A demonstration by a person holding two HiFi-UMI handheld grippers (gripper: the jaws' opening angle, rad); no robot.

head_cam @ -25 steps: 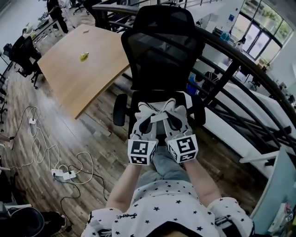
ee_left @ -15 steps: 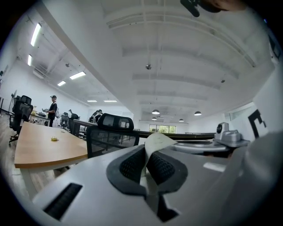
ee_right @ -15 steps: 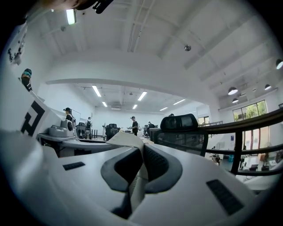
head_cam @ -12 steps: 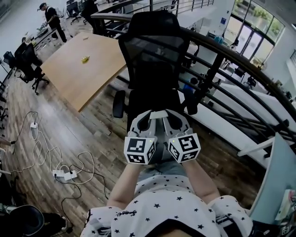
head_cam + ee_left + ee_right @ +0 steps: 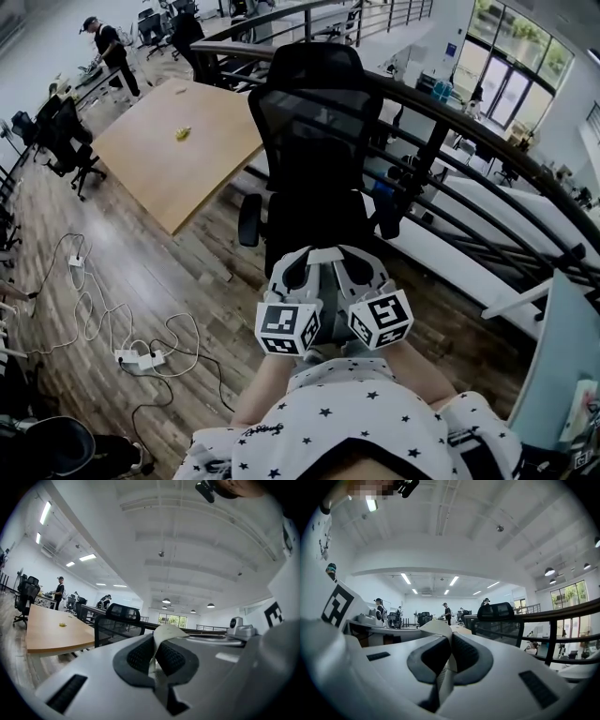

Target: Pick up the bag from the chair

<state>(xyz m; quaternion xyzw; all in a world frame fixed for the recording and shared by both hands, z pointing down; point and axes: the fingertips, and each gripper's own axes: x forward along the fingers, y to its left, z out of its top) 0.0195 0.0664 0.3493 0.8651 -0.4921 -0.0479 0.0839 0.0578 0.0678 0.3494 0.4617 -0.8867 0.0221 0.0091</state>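
Observation:
A black office chair (image 5: 314,159) stands right in front of me, its seat (image 5: 314,220) bare. Both grippers hover level just above the seat's front edge, side by side. My left gripper (image 5: 296,267) and right gripper (image 5: 354,264) are each shut on a pale bag handle (image 5: 324,254) that bridges their tips. In the left gripper view the handle strap (image 5: 168,632) is pinched between the dark pads of the left gripper (image 5: 156,651). The right gripper (image 5: 446,657) pinches its strap (image 5: 436,627) the same way. The bag's body is hidden below the grippers.
A wooden table (image 5: 178,150) lies to the left of the chair. A dark railing (image 5: 450,122) runs behind it, with a drop beyond. Cables and a power strip (image 5: 136,356) lie on the floor at left. People stand far off at the back left.
Both grippers have risen and drawn back toward me, still holding the handle. The white bag that lay on the seat has left it and is now out of sight.

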